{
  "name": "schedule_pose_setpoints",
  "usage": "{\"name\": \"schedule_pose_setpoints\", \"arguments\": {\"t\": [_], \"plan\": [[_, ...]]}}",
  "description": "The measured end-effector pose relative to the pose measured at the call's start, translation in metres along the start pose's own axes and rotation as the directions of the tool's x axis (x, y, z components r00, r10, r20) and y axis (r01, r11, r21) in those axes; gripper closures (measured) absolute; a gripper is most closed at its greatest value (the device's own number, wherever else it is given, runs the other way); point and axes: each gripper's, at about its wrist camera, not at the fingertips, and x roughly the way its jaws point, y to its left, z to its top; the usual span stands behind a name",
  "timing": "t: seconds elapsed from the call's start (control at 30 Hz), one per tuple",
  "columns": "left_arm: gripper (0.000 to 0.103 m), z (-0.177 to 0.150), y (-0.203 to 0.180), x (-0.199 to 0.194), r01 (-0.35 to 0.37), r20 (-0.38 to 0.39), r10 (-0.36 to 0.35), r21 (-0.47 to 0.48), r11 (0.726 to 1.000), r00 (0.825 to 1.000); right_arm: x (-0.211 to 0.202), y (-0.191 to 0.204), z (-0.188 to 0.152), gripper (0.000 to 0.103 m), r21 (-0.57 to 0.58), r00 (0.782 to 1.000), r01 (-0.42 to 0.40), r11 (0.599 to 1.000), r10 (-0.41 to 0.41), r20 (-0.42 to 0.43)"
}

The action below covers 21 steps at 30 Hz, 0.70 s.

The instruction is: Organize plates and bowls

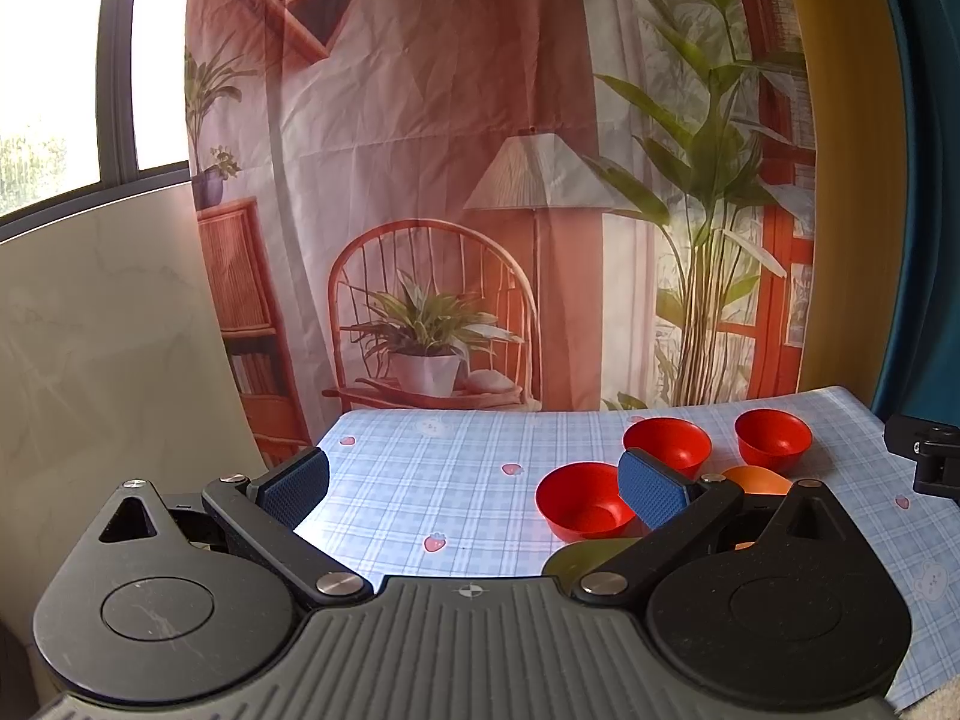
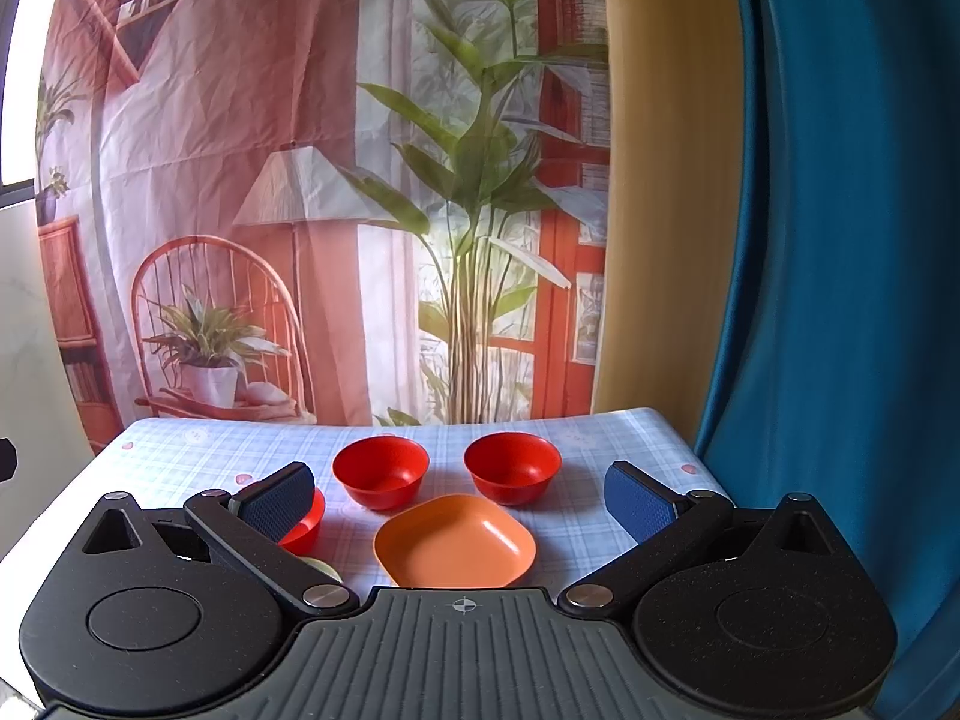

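While both tongs hang spread, gripping nothing: left tongs, right tongs above tabletop. Orange plate as landmark, squarish, corner pointing toward camera, mouth up. Two red bowls just behind plate, upright, side by side. Third red bowl left of plate, partly hidden by pad. No readable writing.
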Motion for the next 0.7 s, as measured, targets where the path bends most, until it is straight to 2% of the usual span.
{"name": "schedule_pose_setpoints", "arguments": {"t": [0.7], "plan": [[0.000,0.0018,0.0012,0.0013,-0.002,-0.010,0.002,-0.003,1.000,1.000,0.0008,0.0015,-0.0022,0.000,0.001,1.000,-0.004,1.000,0.004,-0.006]]}}
